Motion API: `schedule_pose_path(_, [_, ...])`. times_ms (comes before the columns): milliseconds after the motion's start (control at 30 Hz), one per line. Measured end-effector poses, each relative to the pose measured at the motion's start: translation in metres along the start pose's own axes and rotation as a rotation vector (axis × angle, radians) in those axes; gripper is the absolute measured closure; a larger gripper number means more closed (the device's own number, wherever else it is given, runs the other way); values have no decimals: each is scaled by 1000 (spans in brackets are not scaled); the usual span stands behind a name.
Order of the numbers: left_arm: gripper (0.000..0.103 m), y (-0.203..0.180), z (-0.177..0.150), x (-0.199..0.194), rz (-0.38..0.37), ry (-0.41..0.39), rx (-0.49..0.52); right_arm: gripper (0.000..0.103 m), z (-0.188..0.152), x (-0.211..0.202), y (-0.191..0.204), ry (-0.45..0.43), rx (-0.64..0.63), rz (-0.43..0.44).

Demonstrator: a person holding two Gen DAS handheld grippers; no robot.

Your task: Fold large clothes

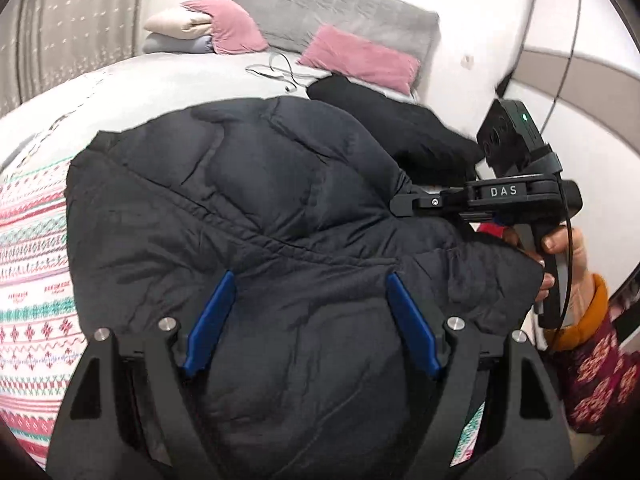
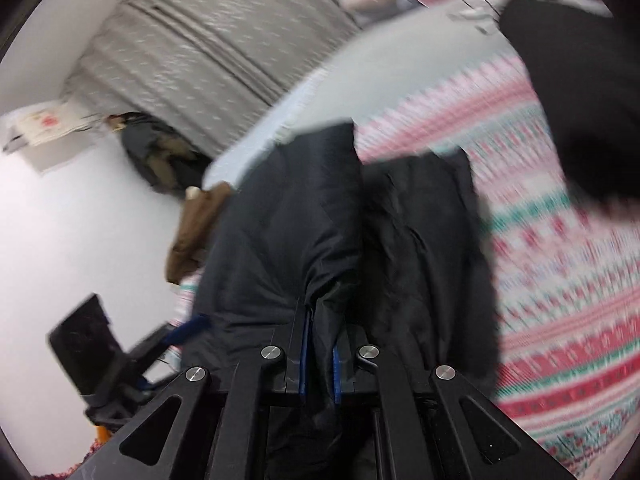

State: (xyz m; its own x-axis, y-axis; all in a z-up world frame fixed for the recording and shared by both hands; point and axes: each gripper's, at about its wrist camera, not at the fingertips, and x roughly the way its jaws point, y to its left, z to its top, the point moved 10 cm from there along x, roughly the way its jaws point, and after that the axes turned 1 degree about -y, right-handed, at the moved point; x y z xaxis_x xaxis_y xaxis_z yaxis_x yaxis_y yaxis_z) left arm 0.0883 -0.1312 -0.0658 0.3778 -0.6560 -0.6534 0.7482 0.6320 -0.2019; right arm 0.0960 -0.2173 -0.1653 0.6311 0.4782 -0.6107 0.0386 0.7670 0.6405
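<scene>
In the left wrist view, a dark quilted jacket (image 1: 248,216) lies spread on a bed covered by a patterned blanket (image 1: 32,264) in pink, green and white. The left gripper (image 1: 310,306) hangs over the jacket's near part with its blue fingers (image 1: 212,320) spread wide apart, nothing between them. To the right, the right gripper (image 1: 402,204) reaches in sideways, its tip at a fold of the jacket, held by a hand (image 1: 560,256) in an orange cuff. Beyond the jacket lie a black garment (image 1: 400,120), two pink pillows (image 1: 356,56), a grey pillow (image 1: 320,8) and a white cable (image 1: 276,70). The right wrist view is blurred: the right gripper (image 2: 319,354) has its blue fingers (image 2: 305,356) drawn close together, pinching a bunch of the jacket (image 2: 288,232), which drapes forward over the bed's edge beside the blanket (image 2: 560,240). The left gripper (image 2: 188,330) shows at lower left, near a grey curtain (image 2: 208,40) and white floor (image 2: 60,220)
</scene>
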Motion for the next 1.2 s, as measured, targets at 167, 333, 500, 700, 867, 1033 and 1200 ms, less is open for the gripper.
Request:
schedule_pose_path(167, [24,-10,6,19,52,59,115,83,8,-28,0,-102,-57,-177])
schedule_pose_path(333, [22,-19,5,32,64,90,166,59,35,-62,67,-272,-245,-275])
schedule_pose_path(500, [21,-22,1,31,73,116,174,53,47,-13,99,-213,-270,-206])
schedule_pose_path(700, [20,-6,12,6,114,178,181,53,45,40,32,-135,-227,-374])
schedule_pose_path(867, [13,43,35,-20,276,219,132,40,38,29,-6,-150,-207,-423])
schedule_pose_path(1033, [4,94,42,-34,378,219,-47,21,33,21,-26,-118,-120,-381])
schedule_pose_path(1200, [4,134,11,-20,348,225,-280,15,28,21,-33,-73,-65,-328])
